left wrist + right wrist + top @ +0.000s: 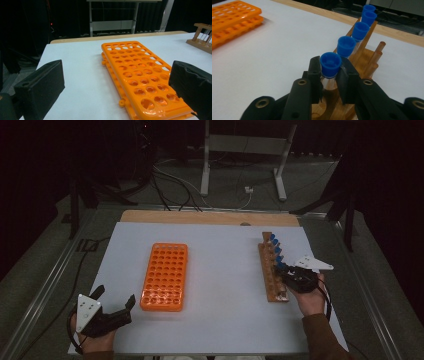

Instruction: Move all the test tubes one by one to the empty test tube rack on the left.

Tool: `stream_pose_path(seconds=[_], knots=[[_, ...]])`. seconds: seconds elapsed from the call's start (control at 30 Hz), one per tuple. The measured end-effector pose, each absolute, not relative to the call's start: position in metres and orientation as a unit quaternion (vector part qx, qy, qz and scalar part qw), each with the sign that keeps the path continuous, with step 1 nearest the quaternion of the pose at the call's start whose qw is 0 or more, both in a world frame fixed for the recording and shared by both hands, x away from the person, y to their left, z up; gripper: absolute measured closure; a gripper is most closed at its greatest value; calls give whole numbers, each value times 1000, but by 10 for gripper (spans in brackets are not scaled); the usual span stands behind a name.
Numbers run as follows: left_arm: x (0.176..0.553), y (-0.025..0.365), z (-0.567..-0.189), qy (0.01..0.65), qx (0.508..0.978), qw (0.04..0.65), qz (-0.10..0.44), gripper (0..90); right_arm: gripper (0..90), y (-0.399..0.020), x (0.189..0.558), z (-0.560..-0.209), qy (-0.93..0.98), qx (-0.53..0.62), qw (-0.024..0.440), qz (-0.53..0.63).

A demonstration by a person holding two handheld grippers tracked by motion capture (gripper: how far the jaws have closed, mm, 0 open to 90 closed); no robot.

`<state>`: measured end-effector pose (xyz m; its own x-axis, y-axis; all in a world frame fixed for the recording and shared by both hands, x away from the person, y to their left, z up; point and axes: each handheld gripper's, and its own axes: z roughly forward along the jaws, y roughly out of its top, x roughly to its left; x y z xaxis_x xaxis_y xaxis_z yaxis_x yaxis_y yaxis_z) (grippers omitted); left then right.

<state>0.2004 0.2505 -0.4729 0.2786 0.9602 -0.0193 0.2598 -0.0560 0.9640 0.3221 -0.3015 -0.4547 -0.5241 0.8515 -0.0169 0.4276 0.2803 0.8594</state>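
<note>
At the wooden rack [352,75] on the table's [225,270] right side, my right claw [331,75] holds the nearest blue-capped tube [330,65]; a tilted pull could jam it, I think.

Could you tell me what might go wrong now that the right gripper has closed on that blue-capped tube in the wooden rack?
1. The right gripper grips the nearest tube just under its blue cap; a tilted pull could jam the tube or lift the wooden rack.
2. The next tube stands close behind and could be knocked.
3. The left gripper is open near the orange rack, steadying nothing.
</note>
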Motion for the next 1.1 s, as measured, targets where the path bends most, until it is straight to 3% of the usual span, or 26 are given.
stream_pose_path(seconds=[0.6, 1.1], knots=[[201, 250, -473, 482, 633, 490, 356, 13, 766, -298, 325, -457, 761, 431, 258, 411], [206, 246, -477, 482, 654, 471, 344, 13, 768, -299, 319, -426, 756, 427, 258, 425]])
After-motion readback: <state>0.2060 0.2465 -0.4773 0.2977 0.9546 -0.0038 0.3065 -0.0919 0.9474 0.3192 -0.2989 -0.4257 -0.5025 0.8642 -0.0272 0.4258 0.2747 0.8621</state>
